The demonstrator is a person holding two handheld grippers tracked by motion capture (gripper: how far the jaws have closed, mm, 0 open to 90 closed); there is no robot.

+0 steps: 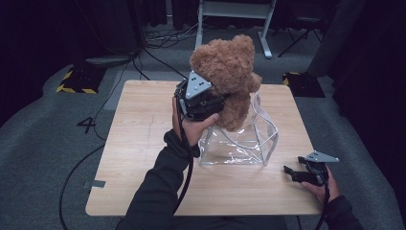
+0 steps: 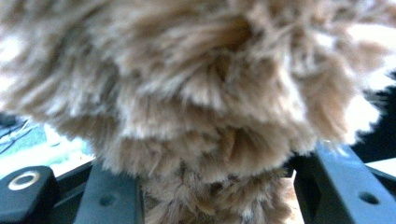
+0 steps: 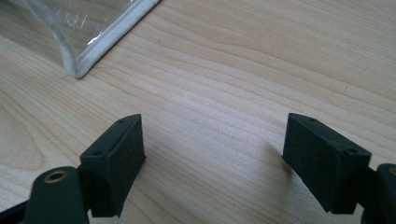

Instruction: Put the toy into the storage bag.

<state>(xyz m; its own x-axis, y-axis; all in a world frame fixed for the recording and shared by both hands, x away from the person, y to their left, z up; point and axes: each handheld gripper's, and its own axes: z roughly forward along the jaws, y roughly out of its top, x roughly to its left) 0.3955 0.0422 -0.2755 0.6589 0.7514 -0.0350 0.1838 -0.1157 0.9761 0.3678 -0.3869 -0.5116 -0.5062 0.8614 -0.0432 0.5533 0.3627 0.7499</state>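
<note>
The left gripper point(image 1: 218, 98) was clamped on the brown teddy bear point(image 1: 230, 76), its jaws closed in on the plush from either side; in the left gripper view the two black jaws rose at the bottom with a bunch of fur point(image 2: 210, 196) squeezed between them and the bear's shaggy body point(image 2: 196, 84) crowding close in front of the camera. In the high view this gripper, with its grey three-cornered plate on top, pressed against the bear's left flank at about mid-body, and the left hand point(image 1: 191, 127) held it from below. The bear was upright, its head above the gripper and its lower body down inside the open top of a clear plastic bag point(image 1: 239, 143) that stood on the wooden table point(image 1: 143, 158), just to the right of the left hand; whether the bear's feet reached the bag's floor could not be told. The right gripper point(image 1: 289, 171) lay low near the table's front right corner, well apart from the bear and near the bag's right side, held by the right hand point(image 1: 323, 184). Its jaws stood wide apart with nothing between them, as the right gripper view showed: bare wood lay between the two black pads point(image 3: 116, 158), and a white-edged corner of the bag point(image 3: 93, 42) sat at the upper left of that view.
</note>
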